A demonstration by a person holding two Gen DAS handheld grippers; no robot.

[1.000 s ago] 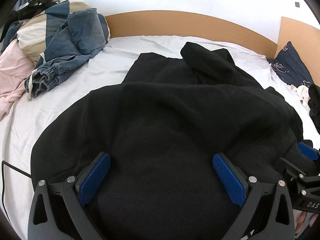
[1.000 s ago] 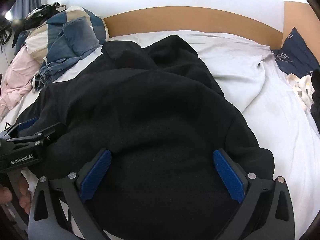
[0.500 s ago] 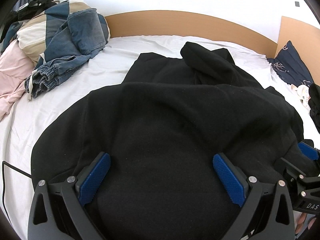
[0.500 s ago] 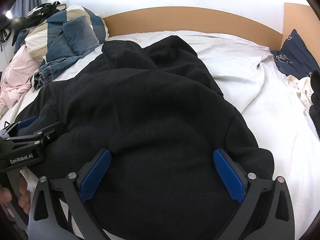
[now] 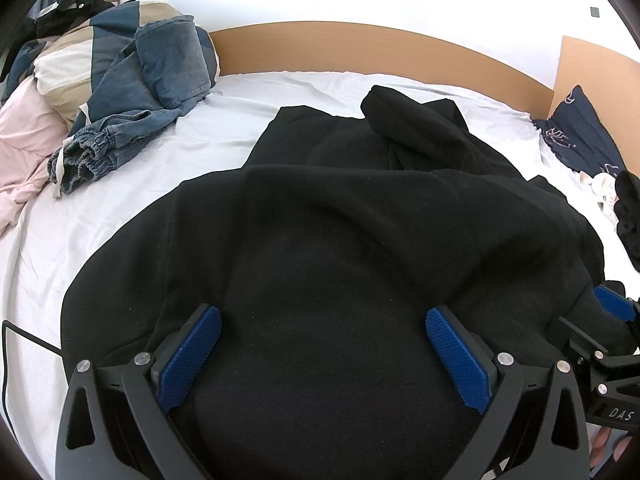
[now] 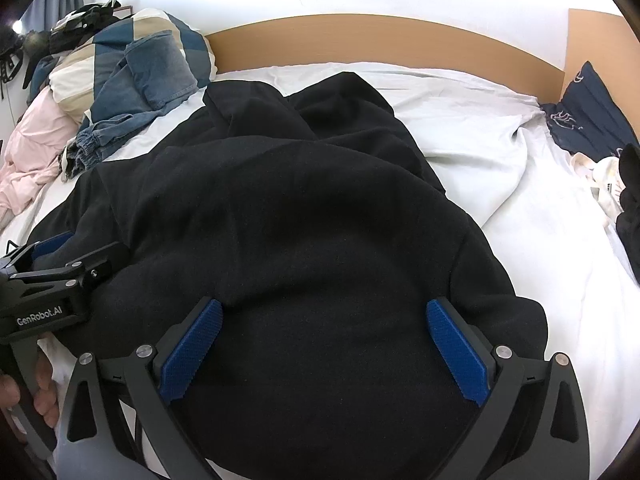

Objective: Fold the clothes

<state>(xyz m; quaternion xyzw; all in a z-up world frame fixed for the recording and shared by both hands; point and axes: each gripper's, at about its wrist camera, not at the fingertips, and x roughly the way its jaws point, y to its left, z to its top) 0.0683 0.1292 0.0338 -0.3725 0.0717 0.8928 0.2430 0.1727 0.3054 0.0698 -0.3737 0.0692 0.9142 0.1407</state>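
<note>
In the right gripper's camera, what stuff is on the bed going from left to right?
Pink garment → blue jeans → black sweatshirt → bare white sheet → navy patterned cloth.

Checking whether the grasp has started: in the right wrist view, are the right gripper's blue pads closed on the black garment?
No, the right gripper is spread wide, the black garment lying between its separated pads.

Sweatshirt (image 5: 340, 260) lies mid-bed on the sheet (image 5: 120, 184); jeans (image 5: 132, 116) far left, headboard (image 5: 360, 44) behind.
</note>
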